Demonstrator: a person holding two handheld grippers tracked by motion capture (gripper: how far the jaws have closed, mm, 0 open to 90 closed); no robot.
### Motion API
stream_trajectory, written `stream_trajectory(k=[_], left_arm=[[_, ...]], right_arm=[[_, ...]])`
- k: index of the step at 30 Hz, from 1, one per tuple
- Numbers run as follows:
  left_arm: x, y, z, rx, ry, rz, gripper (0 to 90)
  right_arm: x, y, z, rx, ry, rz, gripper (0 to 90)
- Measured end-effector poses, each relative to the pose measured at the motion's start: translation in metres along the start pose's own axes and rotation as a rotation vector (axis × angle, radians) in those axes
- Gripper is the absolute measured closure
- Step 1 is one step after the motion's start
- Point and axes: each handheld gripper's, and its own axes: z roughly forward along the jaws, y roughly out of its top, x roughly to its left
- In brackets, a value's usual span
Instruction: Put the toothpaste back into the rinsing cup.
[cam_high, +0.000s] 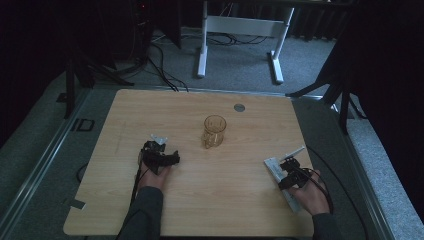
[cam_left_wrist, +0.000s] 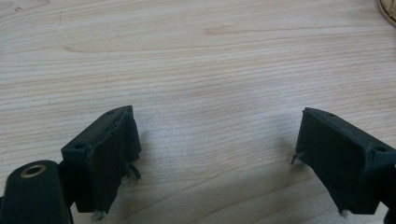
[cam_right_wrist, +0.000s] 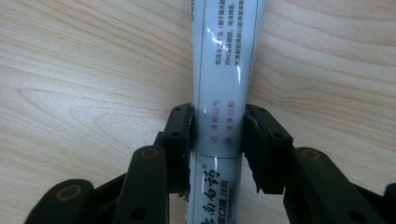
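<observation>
Right gripper (cam_right_wrist: 218, 140) clamps toothpaste tube (cam_right_wrist: 224, 70) lying flat on table (cam_high: 210, 200), w/ printed text legible in right gripper view; high view adds amber glass mug (cam_high: 214, 131) at centre. Left gripper (cam_left_wrist: 215, 154) gapes wide over bare wood.

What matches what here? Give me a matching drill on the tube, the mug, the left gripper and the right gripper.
Things:
1. tube
2. mug
3. left gripper
4. right gripper

States:
A. jaws wide apart over bare wood
B. amber glass, standing at the table's middle
C. jaws closed on the tube
D. white, lying between two jaws

Pairs: 1-D, 2-B, 3-A, 4-C
</observation>
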Motion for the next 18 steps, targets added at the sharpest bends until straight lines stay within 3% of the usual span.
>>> stream_trajectory(k=[10, 13, 18], left_arm=[[0.0, 0.0, 0.0, 0.0, 0.0, 0.0, 12.2], [0.0, 0.0, 0.0, 0.0, 0.0, 0.0, 12.2], [0.0, 0.0, 0.0, 0.0, 0.0, 0.0, 12.1]], right_arm=[[0.0033, 0.005, 0.0055, 0.038, -0.025, 0.001, 62.9], [0.005, 0.0095, 0.0077, 0.074, -0.041, -0.009, 63.2], [0.0039, 0.0087, 0.0058, 0.058, -0.039, -0.008, 68.3]])
